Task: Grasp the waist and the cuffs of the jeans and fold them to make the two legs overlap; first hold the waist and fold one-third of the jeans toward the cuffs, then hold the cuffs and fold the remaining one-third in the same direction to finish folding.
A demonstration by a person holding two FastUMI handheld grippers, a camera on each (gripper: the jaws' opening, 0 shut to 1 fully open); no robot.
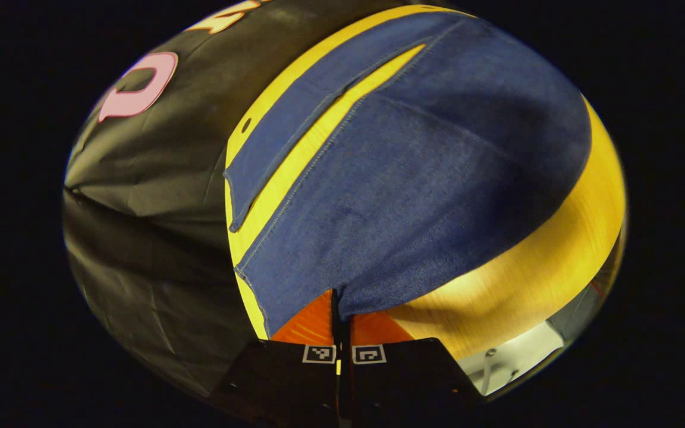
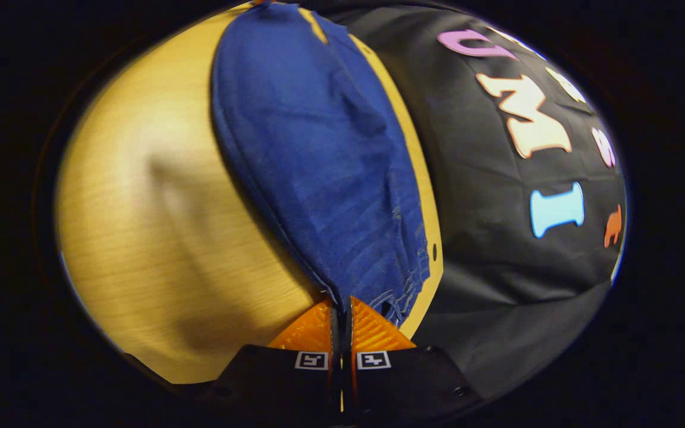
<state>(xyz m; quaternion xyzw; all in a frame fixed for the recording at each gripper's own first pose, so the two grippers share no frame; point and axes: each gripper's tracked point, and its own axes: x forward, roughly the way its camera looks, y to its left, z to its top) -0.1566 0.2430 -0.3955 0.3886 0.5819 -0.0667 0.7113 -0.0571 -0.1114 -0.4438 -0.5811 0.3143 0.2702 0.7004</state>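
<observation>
Booth wall [image 1: 158,178]: black cloth, at the left of the left gripper view and at the right of the right gripper view.
Table [image 1: 533,261]: yellow wood-grain top, with bare surface on both sides of the denim.
Jeans [image 1: 426,178]: dark blue, lying on the table and running away from each camera. In the left gripper view a narrow strip of denim lies to the left, parted from the broad panel by a sliver of table.
Left gripper [image 1: 342,321]: orange fingers [image 1: 310,327] pressed together, pinching the near edge of the jeans.
Right gripper [image 2: 341,324]: orange fingers [image 2: 372,333] closed together on the bunched, stitched end of the jeans near the table edge.
</observation>
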